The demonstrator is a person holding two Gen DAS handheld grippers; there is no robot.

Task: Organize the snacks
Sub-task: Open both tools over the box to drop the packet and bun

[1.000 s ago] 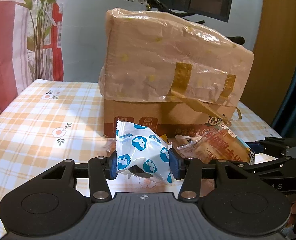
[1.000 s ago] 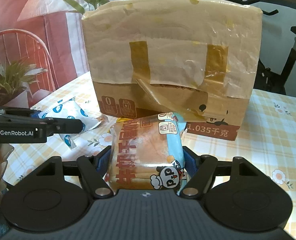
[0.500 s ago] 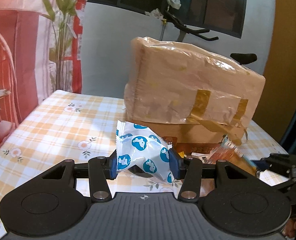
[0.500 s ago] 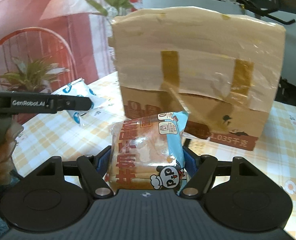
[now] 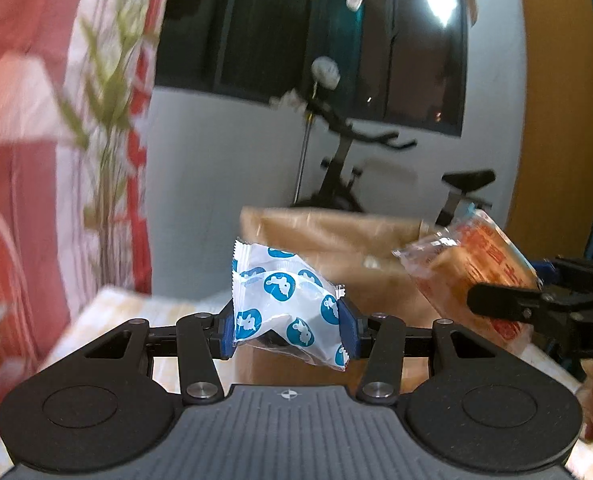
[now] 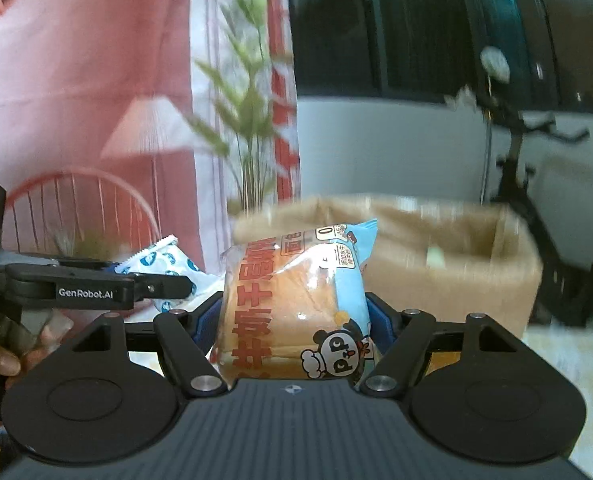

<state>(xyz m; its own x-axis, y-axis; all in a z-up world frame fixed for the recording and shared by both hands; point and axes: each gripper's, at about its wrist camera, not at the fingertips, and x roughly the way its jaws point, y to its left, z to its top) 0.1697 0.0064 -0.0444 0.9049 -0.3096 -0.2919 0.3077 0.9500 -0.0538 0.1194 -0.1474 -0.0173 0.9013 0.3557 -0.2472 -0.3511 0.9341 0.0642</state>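
Observation:
My left gripper (image 5: pixel 287 326) is shut on a white snack packet with blue rabbit dots (image 5: pixel 284 300), held in the air. My right gripper (image 6: pixel 292 326) is shut on an orange and blue bread packet with a panda logo (image 6: pixel 292 300). Both packets hang in front of the tall cardboard box wrapped in tan plastic (image 5: pixel 336 248), near the level of its top rim (image 6: pixel 436 216). In the left wrist view the bread packet (image 5: pixel 468 268) and right gripper appear at the right. In the right wrist view the rabbit packet (image 6: pixel 164 264) and left gripper appear at the left.
The checked tablecloth (image 5: pixel 128 308) lies below. Behind the box (image 6: pixel 456 264) stands an exercise bike (image 5: pixel 348 172) against a white wall. A red and white curtain (image 5: pixel 36 120) with a plant (image 6: pixel 248 128) hangs at the left. A hand (image 6: pixel 0 356) grips the left gripper's handle.
Both grippers have risen with their packets from beside the box's base up to about its top rim. The views now look less steeply down and are blurred.

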